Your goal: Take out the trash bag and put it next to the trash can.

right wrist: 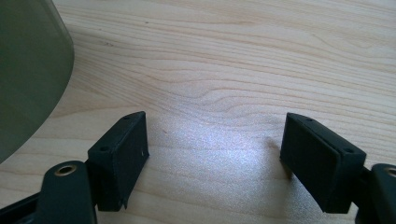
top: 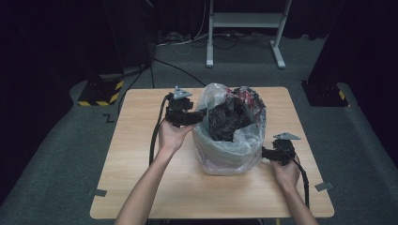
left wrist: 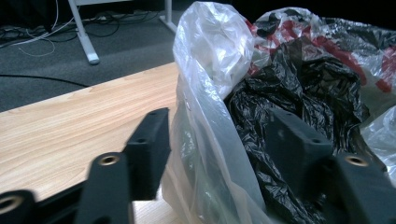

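Item under handling: a clear plastic bag (top: 230,147) lining a round container, standing slightly right of the table's (top: 141,187) centre in the high view. Its mouth is open and crumpled black plastic (top: 227,123) sits inside, with red-printed film (top: 246,96) at the far rim, toward 12 o'clock.

Left gripper (top: 199,115): held at the bag's 9 to 10 o'clock side, level with the upper edge. In the left gripper view the jaws stand apart and straddle the raised clear film (left wrist: 210,84): one jaw lies outside the bag over the table, the other sits inside against the black plastic (left wrist: 289,93). The film passes between them; the jaws are not closed on it. Whether either jaw actually touches the film cannot be determined.

Right gripper (top: 265,153): held low at the bag's 3 to 4 o'clock side, just beside the base, near the table surface. In the right gripper view the jaws are spread wide with only bare wood grain (right wrist: 233,70) between them. The curved greenish wall of the container (right wrist: 28,70) lies at 10 o'clock from the jaws, apart from them and ungripped.

Both of the person's forearms enter from the 6 o'clock edge of the high view. A cable (top: 155,133) trails from the left gripper toward the near edge. A white metal stand (top: 246,21) is on the floor beyond the table, at 12 o'clock.
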`<state>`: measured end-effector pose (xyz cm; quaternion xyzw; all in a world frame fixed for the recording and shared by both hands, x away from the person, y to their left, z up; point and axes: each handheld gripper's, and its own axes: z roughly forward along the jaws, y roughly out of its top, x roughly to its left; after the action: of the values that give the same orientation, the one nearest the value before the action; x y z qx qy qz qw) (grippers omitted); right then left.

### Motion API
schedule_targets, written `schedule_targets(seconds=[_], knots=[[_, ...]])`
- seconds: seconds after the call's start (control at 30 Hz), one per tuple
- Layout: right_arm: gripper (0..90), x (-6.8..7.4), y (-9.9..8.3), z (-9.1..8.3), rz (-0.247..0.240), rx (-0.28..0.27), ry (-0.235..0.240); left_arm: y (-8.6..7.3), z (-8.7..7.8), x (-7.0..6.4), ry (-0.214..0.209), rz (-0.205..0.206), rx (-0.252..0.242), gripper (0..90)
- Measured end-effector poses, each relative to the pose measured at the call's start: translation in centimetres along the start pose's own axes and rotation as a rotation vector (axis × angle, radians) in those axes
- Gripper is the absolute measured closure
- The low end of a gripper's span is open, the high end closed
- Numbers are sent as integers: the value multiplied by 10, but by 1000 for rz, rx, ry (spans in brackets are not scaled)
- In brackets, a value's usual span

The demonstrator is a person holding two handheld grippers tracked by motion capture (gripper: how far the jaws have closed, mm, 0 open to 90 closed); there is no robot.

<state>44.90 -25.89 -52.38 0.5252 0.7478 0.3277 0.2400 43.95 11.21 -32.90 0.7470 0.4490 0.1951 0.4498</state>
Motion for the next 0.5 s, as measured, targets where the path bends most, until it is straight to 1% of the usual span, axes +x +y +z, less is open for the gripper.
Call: schedule_targets(seconds=[0.07, 0.3, 0.4, 0.5], knots=[[229, 0, 0, 0, 1, 0, 0, 0, 1, -1, -7, -6, 7, 471], [229, 0, 0, 0, 1, 0, 0, -1, 5, -1, 7, -9, 10, 632], [229, 0, 0, 0, 1, 1, 0, -1, 5, -2, 3, -2, 6, 701], [229, 0, 0, 0, 1, 0, 0, -1, 6, -2, 1, 5, 16, 775]])
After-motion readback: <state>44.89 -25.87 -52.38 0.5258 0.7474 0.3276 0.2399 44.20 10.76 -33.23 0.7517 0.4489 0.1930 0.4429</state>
